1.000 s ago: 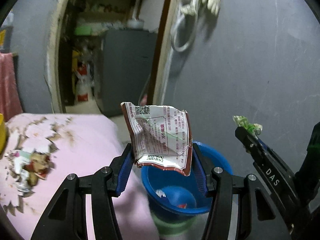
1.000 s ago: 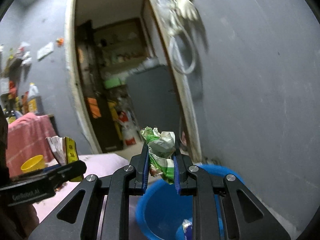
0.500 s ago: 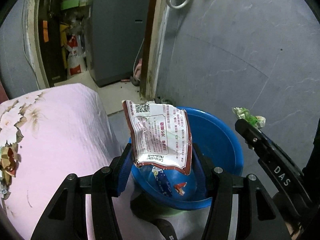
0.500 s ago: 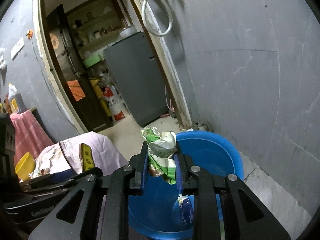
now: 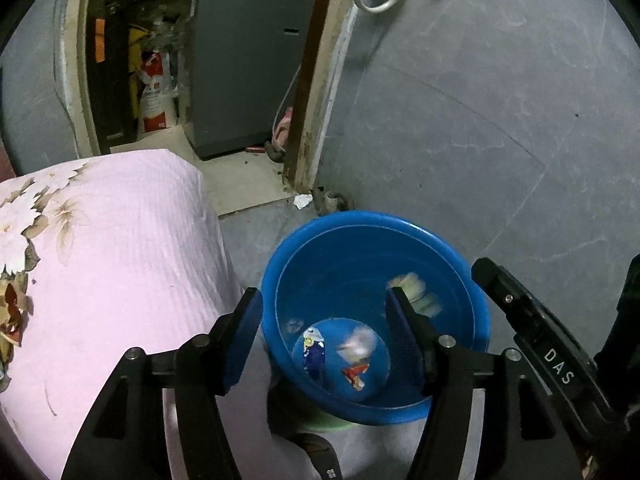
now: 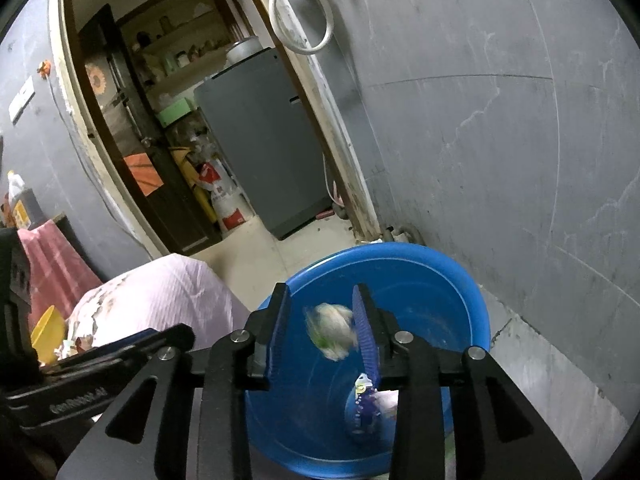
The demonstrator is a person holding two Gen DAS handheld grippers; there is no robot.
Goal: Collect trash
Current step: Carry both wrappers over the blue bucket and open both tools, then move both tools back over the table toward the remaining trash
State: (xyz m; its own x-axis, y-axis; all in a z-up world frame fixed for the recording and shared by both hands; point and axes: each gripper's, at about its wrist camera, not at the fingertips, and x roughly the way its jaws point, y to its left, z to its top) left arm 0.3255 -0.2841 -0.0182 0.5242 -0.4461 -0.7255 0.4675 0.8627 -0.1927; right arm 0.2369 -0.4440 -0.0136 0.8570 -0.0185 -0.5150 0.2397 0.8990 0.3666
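A blue plastic basin stands on the floor below both grippers; it also shows in the right wrist view. My left gripper is open and empty above it. The white and red wrapper is a blur near the basin's bottom, beside a blue packet. My right gripper is open; the green and white crumpled wad is blurred between its jaws, falling into the basin. The wad shows blurred in the left wrist view. The right gripper's finger is at the right of the left view.
A table with a pink flowered cloth stands left of the basin. A grey wall is close behind and to the right. A doorway opens onto a grey appliance. A yellow cup sits on the table.
Both grippers have opened over the basin. The wrapper has left the left gripper and dropped to the basin's bottom; the wad has left the right gripper and is falling.
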